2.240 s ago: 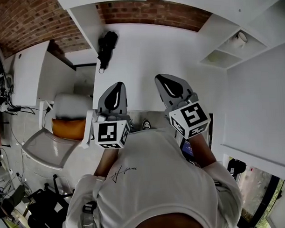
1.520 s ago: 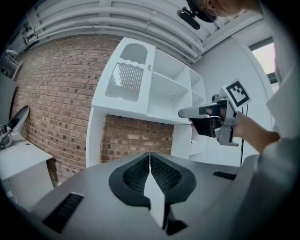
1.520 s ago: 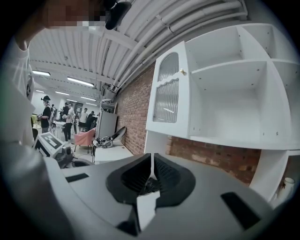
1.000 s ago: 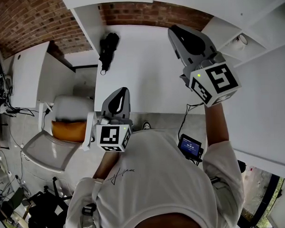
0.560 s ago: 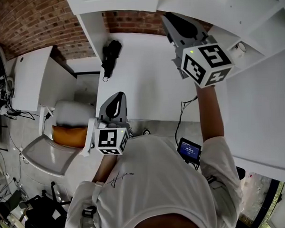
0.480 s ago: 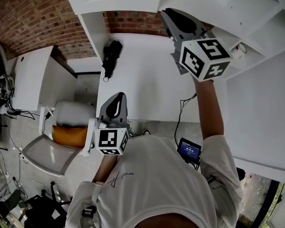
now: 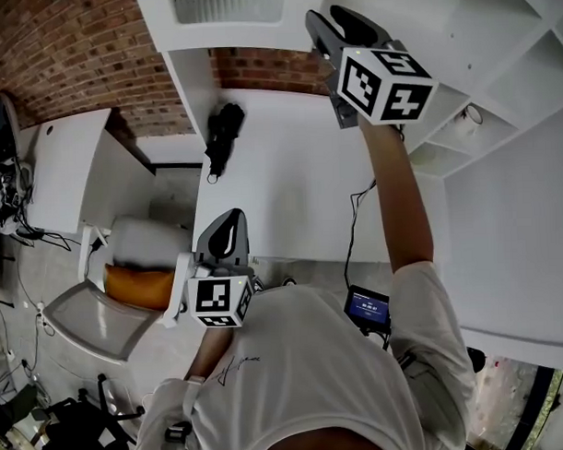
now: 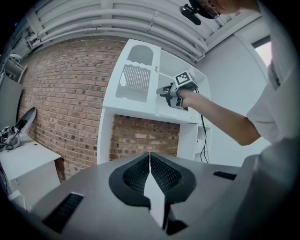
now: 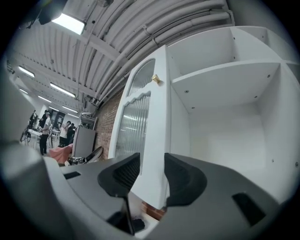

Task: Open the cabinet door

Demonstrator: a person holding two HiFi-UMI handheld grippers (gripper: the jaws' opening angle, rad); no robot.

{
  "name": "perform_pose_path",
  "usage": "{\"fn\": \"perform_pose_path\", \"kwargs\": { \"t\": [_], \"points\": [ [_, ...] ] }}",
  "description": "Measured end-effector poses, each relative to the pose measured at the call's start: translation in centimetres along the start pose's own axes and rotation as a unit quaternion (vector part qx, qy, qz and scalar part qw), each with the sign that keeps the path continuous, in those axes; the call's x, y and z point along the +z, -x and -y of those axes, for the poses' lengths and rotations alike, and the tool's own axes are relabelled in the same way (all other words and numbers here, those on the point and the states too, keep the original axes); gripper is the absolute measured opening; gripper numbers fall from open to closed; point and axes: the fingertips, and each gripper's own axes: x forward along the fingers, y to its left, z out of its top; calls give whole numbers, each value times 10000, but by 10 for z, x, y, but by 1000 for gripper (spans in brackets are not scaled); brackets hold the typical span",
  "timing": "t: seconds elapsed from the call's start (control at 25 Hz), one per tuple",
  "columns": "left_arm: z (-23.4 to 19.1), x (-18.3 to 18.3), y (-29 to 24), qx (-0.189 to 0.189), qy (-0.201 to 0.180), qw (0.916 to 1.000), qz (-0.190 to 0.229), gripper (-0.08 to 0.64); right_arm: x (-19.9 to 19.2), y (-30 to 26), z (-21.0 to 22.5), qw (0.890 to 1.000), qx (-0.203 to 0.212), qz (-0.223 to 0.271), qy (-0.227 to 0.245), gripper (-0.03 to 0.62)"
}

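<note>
We see the right claw [image 9: 146, 174], its jaws just opened and apart, with the door [image 9: 157, 136] edge between them; the left claw [image 8: 150, 161] is together and empty.

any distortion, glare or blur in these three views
Head view: fisheye bows the white counter edges, even light. Left gripper view: dark vignette in the corners, brick wall sharp. Right gripper view: ceiling light blows out, cabinet door crisp.

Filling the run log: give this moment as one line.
right gripper: jaws just opening, cabinet door edge between them, not gripped | left gripper: shut, empty
</note>
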Motion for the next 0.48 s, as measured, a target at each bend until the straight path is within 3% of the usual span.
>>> {"fn": "perform_pose_path", "kwargs": {
  "t": [0.2, 0.48],
  "points": [
    [-6, -4, 7, 7, -29, 10000, 23, 17, 6, -16, 4, 9995, -313, 49, -42, 178],
    [8, -4, 2, -67, -42, 10000, -27, 17, -2, -32, 13, 9989, -391, -120, -244, 170]
  ]
}}
